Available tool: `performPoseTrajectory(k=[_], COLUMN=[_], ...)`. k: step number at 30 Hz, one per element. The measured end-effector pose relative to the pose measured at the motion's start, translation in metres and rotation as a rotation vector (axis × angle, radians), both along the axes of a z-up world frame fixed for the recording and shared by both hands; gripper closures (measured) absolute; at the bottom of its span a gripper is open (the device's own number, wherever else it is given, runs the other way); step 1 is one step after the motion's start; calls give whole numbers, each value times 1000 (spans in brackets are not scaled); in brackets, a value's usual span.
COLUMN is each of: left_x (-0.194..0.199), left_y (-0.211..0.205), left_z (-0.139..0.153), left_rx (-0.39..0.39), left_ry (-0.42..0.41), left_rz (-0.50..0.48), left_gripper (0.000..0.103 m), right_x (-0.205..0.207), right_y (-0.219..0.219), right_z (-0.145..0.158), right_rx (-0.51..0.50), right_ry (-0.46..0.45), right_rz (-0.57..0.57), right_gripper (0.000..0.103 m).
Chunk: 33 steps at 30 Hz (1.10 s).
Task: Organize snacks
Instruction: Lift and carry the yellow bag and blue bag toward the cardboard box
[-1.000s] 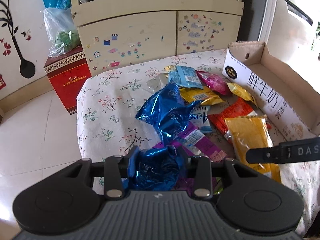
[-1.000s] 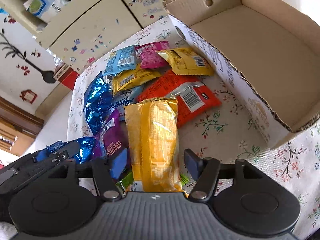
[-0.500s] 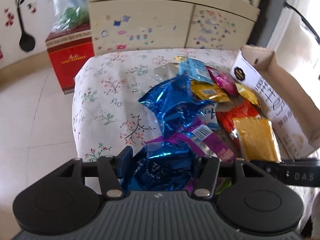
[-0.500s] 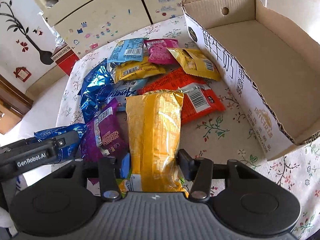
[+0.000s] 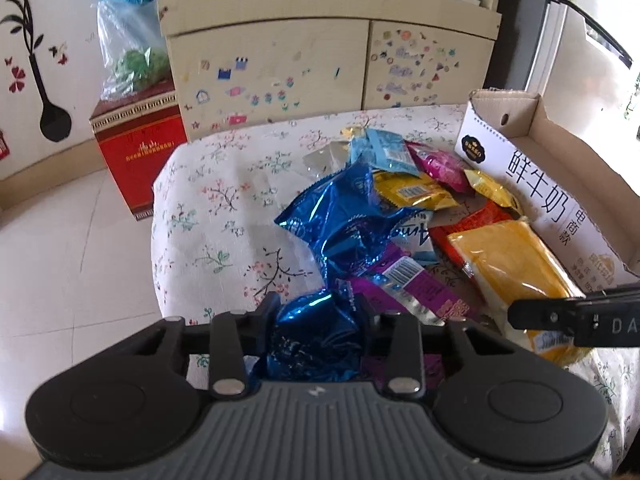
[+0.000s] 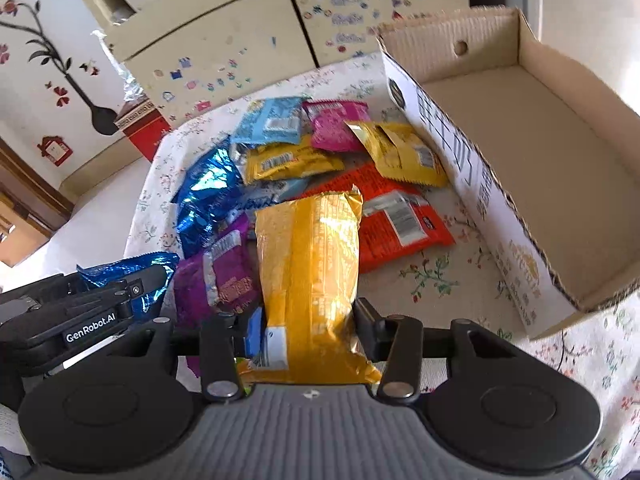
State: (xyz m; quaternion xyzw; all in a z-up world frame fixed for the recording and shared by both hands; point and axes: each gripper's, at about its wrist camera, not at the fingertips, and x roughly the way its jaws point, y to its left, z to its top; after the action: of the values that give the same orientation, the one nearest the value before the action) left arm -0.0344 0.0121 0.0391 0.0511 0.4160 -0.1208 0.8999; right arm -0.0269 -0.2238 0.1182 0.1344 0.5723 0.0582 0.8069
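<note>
Squeezing down now: the left claw point(image 5: 316, 322) is shut tight on a shiny blue bag point(image 5: 316, 344). A sec ago it let go a bit & spread wider, then it bit again, so this looks like a re-grip to get a better hold.

The right claw point(image 6: 308, 320) was wide open a sec ago w/ the big yellow bag point(image 6: 308, 256) lying loose between its fingers. Now its fingers are closing in & both sit against the sides of the bag, so the bag looks pinched. Its wrist has also rolled a bit, so the view sits straighter than before.

Both bags are at the near edge of the table point(image 5: 224, 216), on the flower cloth. Neither looks lifted much yet. The rest of the pile is where it was: a 2nd blue bag point(image 5: 344, 220), a purple bag point(image 6: 224, 276), a red bag point(image 6: 396, 220), a pink bag point(image 6: 336, 124) & more small ones.

The box point(image 6: 540, 168) stands just right of the pile. It is empty inside.

So I think both claws have a bag each now & the grab step is about done. Next prob comes lifting & moving them to the box. The blue bag is crinkly & slippery, so it may slide out.
</note>
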Motion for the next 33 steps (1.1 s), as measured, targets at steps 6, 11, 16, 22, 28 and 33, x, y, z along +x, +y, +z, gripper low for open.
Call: performPoseTrajectory(k=[6, 11, 16, 22, 28, 33], left_x=[-11, -19, -23, -25, -25, -21], left_y=[-13, -20, -25, -29, -36, -45], left_z=[4, 11, 21, 36, 48, 59], left_rx=[41, 49, 44, 20, -11, -39], left_ry=[-27, -58, -98, -150, -196, -229], left_rz=[-31, -44, -44, -45, -53, -71], left_gripper=[68, 68, 68, 68, 68, 68], right_x=[1, 3, 3, 4, 7, 12], right_y=[5, 4, 1, -4, -13, -29], right_z=[6, 12, 21, 29, 39, 46], right_rx=[-29, -29, -30, -24, -22, -15], right_ry=[-40, -71, -111, -139, -178, -198], right_rz=[41, 46, 50, 44, 35, -1], right_gripper=[52, 52, 52, 52, 52, 52])
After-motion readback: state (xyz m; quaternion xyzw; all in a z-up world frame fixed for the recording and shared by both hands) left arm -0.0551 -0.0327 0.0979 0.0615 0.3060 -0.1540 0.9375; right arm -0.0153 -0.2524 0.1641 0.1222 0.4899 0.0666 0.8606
